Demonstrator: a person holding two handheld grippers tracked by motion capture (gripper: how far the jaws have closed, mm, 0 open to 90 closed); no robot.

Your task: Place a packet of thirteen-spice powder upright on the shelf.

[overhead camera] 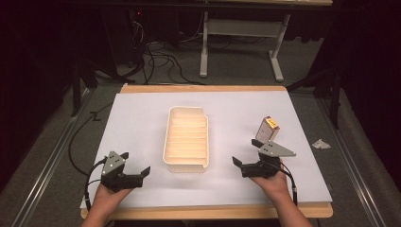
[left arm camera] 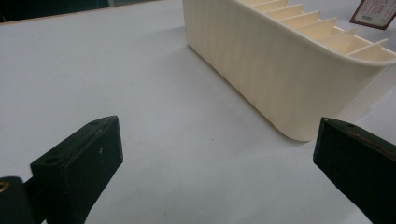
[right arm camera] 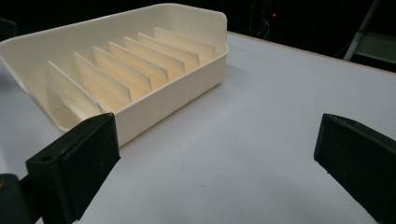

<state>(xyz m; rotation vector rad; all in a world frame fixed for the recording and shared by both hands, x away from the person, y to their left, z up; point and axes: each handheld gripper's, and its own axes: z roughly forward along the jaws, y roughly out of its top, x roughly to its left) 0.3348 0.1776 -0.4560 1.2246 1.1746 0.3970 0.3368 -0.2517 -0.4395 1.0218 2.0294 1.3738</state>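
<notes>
Cream tray [overhead camera: 186, 140] with dividers stands in the middle of the counter [overhead camera: 142, 118]. Left gripper [overhead camera: 137, 168] and right gripper [overhead camera: 246, 153] rest at either side, jaws wide apart, holding nothing.

The tray [overhead camera: 186, 140] is a creamy pale yellow, with thin walls of the same colour in rows inside it. The table [overhead camera: 142, 123] has a white top with a light brown wooden edge. The small box [overhead camera: 267, 129] is brownish with a yellow and orange patch, and both grippers, left [overhead camera: 137, 165] and right [overhead camera: 246, 153], are black with grey plates on top.
</notes>
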